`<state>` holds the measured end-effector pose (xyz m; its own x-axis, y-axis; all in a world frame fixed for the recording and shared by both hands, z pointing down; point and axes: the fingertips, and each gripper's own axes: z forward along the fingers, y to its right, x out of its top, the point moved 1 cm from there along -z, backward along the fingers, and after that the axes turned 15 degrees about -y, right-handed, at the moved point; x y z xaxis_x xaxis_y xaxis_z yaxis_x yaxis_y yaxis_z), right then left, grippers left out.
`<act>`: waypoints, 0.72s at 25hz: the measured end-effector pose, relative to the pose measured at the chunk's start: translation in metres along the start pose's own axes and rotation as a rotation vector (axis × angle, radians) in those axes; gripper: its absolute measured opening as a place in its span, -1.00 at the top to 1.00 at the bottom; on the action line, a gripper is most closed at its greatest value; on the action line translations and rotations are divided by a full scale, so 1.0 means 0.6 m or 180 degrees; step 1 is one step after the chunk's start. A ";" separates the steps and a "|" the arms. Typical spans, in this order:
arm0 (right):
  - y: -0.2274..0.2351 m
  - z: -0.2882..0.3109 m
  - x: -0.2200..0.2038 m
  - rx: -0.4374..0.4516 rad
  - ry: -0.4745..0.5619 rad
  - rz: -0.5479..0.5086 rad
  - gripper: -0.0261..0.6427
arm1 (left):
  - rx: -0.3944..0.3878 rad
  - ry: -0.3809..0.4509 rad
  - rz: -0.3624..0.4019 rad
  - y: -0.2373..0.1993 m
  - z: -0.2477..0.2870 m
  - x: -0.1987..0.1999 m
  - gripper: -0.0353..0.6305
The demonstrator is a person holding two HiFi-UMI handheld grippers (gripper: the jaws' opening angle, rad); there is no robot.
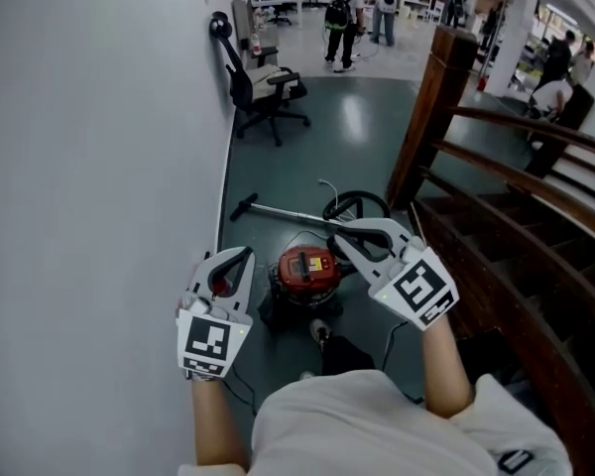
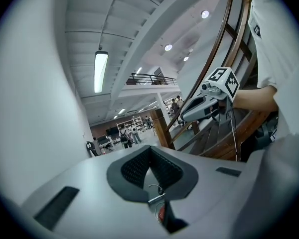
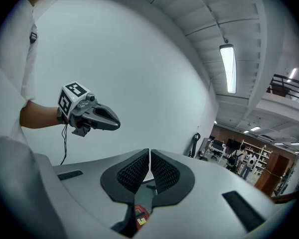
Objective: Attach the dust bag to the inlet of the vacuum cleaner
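Both grippers hang high above the floor (image 1: 307, 157), level with the person's chest, and neither carries anything. The left gripper (image 1: 246, 254) has its fingers (image 2: 134, 168) pressed together at the tips with nothing between them. The right gripper (image 1: 335, 232) is the same: its fingers (image 3: 164, 171) meet along one thin seam.

The vacuum cleaner (image 1: 307, 274), a small red canister, stands on the floor far below, between the two grippers as the head view shows them. Its wand (image 1: 283, 212) lies on the floor just beyond it, and the hose (image 1: 362, 204) curls to the far right of it. The red top looks closed over the body, so the inlet is hidden. No view shows a dust bag that I can pick out. A dark shape (image 1: 347, 353) by the person's feet is too unclear to name.

This scene fits two stages. The bag may be elsewhere and still to be brought to the canister. Or it may already sit on the inlet under the closed top, with the person now standing clear. The pictures do not settle which. Any further work on the vacuum would call for both grippers to come a long way down to it. The stair railing (image 1: 496, 157) stands close on the right and the wall (image 1: 99, 147) close on the left.
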<state>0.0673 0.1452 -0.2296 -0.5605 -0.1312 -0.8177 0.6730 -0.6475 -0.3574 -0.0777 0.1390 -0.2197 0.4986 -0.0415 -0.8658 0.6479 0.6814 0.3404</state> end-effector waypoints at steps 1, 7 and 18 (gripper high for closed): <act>0.002 -0.002 0.003 -0.0013 0.0006 -0.0016 0.82 | 0.0013 0.0025 0.0009 -0.002 -0.003 0.005 0.89; 0.007 -0.004 0.017 -0.0078 0.0013 -0.0068 0.82 | 0.0087 0.0092 0.0065 -0.019 -0.012 0.021 0.89; 0.011 0.012 0.023 -0.0172 -0.0053 -0.0054 0.84 | 0.0077 0.0089 0.0071 -0.034 -0.013 0.017 0.89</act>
<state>0.0606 0.1339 -0.2399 -0.5796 -0.1332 -0.8040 0.6882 -0.6083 -0.3953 -0.0906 0.1306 -0.2383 0.4970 -0.0057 -0.8677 0.6507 0.6640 0.3684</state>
